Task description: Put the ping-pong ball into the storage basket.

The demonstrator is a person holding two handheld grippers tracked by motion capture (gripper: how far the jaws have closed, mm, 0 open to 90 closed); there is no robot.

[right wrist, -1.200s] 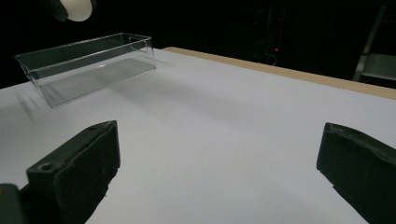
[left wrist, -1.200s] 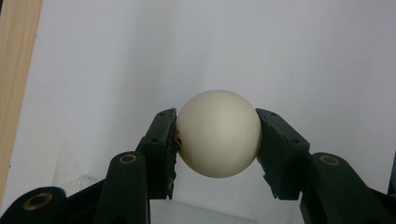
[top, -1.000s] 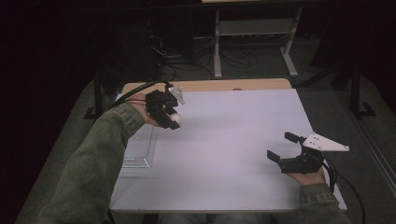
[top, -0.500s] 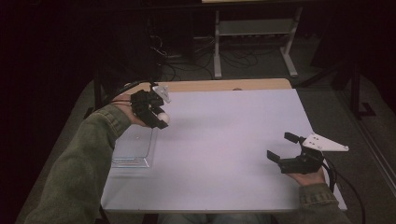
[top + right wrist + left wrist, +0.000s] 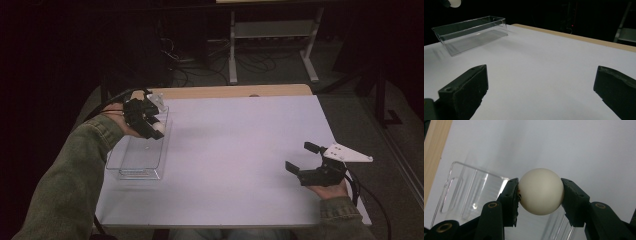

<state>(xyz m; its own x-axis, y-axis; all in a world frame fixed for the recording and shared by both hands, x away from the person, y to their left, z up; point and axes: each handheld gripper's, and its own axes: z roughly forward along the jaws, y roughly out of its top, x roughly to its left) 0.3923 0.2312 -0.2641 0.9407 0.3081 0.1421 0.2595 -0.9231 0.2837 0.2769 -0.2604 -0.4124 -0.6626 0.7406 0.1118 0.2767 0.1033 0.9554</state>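
Left gripper [image 5: 150, 122]: clamps ball [image 5: 541, 191], above bin [image 5: 131, 170] far end.
Bin axis: runs toward person.
Right gripper [image 5: 306, 159]: agape, empty, well apart.

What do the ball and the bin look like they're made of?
Ball: probably matte off-white plastic; smooth, even, no gloss. Bin: clear hard plastic, it seems; the table shows through its glossy walls.

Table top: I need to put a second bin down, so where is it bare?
The white table is bare between the clear tray at its left edge and the right gripper. It is crowded only at the tray, where the left gripper holds a ball.
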